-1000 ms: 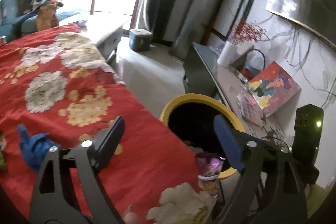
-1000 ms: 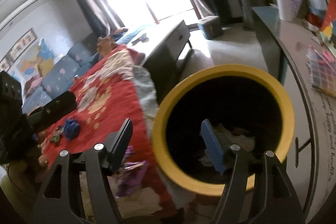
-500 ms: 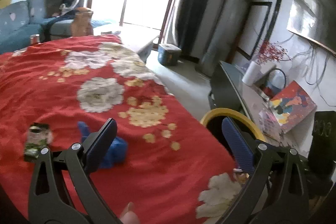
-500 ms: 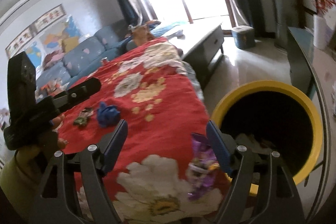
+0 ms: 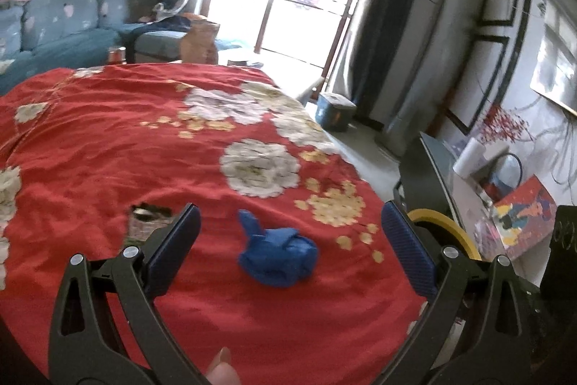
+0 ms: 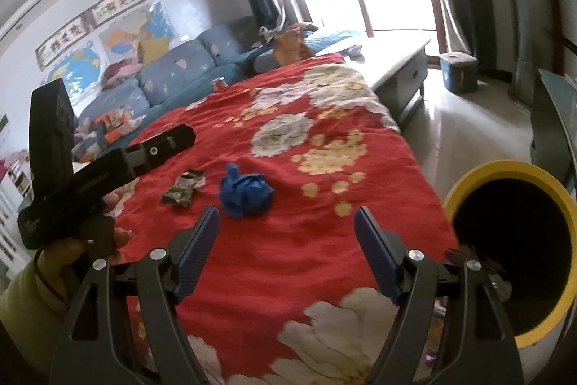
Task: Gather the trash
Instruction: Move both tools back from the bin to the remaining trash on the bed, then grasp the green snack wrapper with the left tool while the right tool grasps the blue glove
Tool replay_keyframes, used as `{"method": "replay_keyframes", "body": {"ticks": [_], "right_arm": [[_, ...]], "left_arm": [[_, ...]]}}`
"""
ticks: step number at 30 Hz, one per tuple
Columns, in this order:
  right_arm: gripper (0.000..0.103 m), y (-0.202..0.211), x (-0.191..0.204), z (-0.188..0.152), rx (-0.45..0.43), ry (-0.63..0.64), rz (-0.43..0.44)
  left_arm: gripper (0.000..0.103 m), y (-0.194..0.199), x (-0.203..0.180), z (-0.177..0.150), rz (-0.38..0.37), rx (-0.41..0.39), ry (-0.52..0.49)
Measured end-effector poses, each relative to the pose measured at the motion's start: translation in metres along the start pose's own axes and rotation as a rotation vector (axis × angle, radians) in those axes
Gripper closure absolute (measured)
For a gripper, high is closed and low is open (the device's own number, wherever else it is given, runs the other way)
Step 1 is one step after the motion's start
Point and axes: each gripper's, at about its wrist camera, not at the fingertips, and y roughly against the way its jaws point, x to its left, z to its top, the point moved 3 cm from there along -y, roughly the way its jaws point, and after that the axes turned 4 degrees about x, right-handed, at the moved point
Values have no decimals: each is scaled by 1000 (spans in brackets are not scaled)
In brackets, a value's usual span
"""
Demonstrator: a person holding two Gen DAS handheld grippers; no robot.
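A crumpled blue wad (image 5: 277, 257) lies on the red flowered cloth (image 5: 144, 139); it also shows in the right wrist view (image 6: 245, 192). A green and black wrapper (image 6: 184, 186) lies left of it, partly hidden behind my left finger in the left wrist view (image 5: 144, 222). My left gripper (image 5: 290, 244) is open and empty, just above and around the blue wad. My right gripper (image 6: 286, 240) is open and empty, short of the wad. A yellow-rimmed black bin (image 6: 512, 248) stands at the table's right edge, with a purple wrapper (image 6: 468, 258) at its rim.
A grey cabinet (image 6: 400, 67) and a blue box (image 6: 458, 71) stand beyond the table. A desk (image 5: 479, 204) with a colourful book (image 5: 523, 219) is to the right. A sofa (image 6: 173, 78) lines the left wall. My left hand holding its gripper (image 6: 90, 175) shows at left.
Both grippers have swung left from the bin toward the table's middle. The blue wad now lies between my left fingers. The bin has slid to the right edge of both views.
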Motion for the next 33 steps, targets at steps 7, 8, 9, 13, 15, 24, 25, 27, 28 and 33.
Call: {"method": "replay_keyframes", "body": {"ticks": [7, 8, 9, 13, 15, 24, 25, 27, 28, 33], "right_arm": [[28, -24, 23, 3, 40, 48, 19], [28, -28, 28, 4, 47, 56, 26], [28, -31, 30, 4, 53, 63, 30], [28, -49, 40, 6, 81, 78, 31], [28, -59, 43, 8, 95, 78, 27], [28, -100, 52, 16, 155, 76, -8], [29, -104, 52, 16, 163, 74, -12], [34, -116, 51, 16, 184, 69, -20], [38, -121, 51, 16, 193, 64, -20], [72, -138, 45, 10, 234, 34, -7]], "left_arm": [[11, 8, 38, 3, 47, -12, 77], [11, 8, 42, 3, 53, -10, 86], [11, 7, 46, 3, 58, -8, 93], [11, 6, 64, 1, 90, -1, 125], [11, 6, 71, -1, 101, 5, 140], [11, -6, 104, -12, 142, 63, 202], [11, -8, 108, -14, 144, 73, 209], [11, -14, 113, -18, 140, 97, 222], [11, -17, 114, -19, 140, 108, 224], [23, -30, 118, -30, 125, 161, 231]]}}
